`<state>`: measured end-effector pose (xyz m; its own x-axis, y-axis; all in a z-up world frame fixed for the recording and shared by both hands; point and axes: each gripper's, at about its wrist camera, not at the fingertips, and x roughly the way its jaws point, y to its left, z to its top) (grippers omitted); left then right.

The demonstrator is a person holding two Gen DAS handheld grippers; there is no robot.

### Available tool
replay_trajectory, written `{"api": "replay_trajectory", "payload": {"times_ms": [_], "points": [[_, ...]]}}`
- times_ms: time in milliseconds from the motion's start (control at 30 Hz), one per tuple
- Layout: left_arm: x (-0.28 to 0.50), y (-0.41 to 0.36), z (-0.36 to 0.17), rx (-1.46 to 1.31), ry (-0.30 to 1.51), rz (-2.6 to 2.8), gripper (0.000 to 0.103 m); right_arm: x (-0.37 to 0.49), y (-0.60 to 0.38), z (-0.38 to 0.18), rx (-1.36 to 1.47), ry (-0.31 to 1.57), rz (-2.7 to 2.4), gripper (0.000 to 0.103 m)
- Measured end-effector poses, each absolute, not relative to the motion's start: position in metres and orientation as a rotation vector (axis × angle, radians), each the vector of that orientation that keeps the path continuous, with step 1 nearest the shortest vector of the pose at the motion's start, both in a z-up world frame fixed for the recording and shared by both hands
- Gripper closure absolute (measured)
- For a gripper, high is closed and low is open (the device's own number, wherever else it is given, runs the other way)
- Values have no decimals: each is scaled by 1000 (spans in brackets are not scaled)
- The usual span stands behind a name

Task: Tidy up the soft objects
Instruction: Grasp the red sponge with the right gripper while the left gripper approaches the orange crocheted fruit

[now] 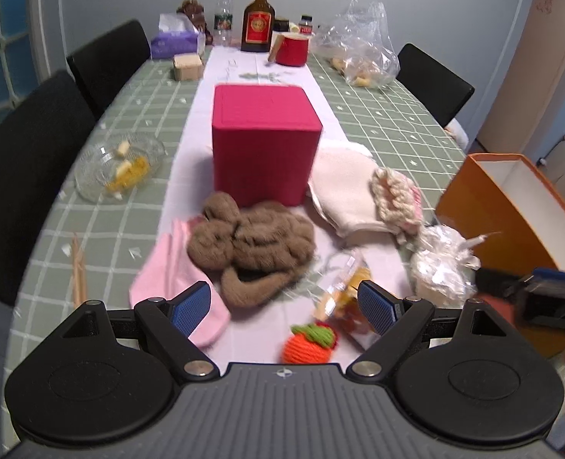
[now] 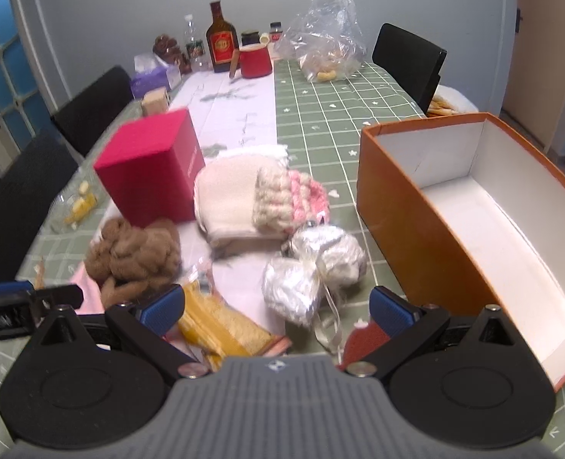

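Observation:
Soft things lie on the table's near end: a brown yarn bundle (image 1: 250, 250) (image 2: 133, 258), a pink cloth (image 1: 171, 279), a cream folded cloth (image 1: 340, 191) (image 2: 225, 199), a cream and pink knit hat (image 1: 395, 199) (image 2: 288, 199), a white wrapped bundle (image 1: 441, 264) (image 2: 313, 271), an orange knit fruit (image 1: 311, 344) and a yellow packet (image 2: 221, 329). An open orange box (image 2: 393, 199) (image 1: 512, 222) stands at the right, empty. My left gripper (image 1: 284, 304) is open above the brown yarn's near edge. My right gripper (image 2: 276, 308) is open just before the white bundle.
A red cube box (image 1: 265, 145) (image 2: 150, 176) stands behind the soft things. A glass dish (image 1: 118, 168) sits left. Bottles (image 1: 258, 19), a red pot (image 1: 292, 49), a tissue box (image 1: 175, 42) and a plastic bag (image 1: 359, 46) crowd the far end. Black chairs (image 1: 26, 176) flank the table.

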<state>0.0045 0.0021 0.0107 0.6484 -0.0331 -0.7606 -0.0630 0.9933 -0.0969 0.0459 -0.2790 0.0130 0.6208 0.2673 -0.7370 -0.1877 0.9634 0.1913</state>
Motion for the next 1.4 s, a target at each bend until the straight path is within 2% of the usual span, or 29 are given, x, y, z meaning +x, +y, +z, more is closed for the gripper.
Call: {"api": "replay_trajectory", "payload": {"times_ms": [167, 533, 667, 867, 1033, 1300, 1367, 1400], "points": [[16, 3, 11, -75, 833, -2, 2, 58, -300, 24, 176, 805, 244, 2], [48, 13, -12, -175, 850, 57, 2, 65, -318, 25, 101, 608, 375, 2], [62, 18, -32, -185, 880, 113, 2, 68, -317, 21, 29, 634, 507, 2], [71, 19, -50, -191, 908, 96, 2, 52, -306, -1, -230, 740, 627, 2], [72, 14, -50, -224, 906, 71, 2, 42, -307, -20, -373, 820, 656, 3], [60, -30, -41, -122, 904, -111, 2, 32, -305, -38, -485, 907, 717, 3], [56, -37, -36, -99, 907, -156, 2, 32, -304, -42, -510, 920, 722, 7], [55, -40, -34, -90, 912, -174, 2, 32, -304, -44, -516, 931, 722, 12]]}}
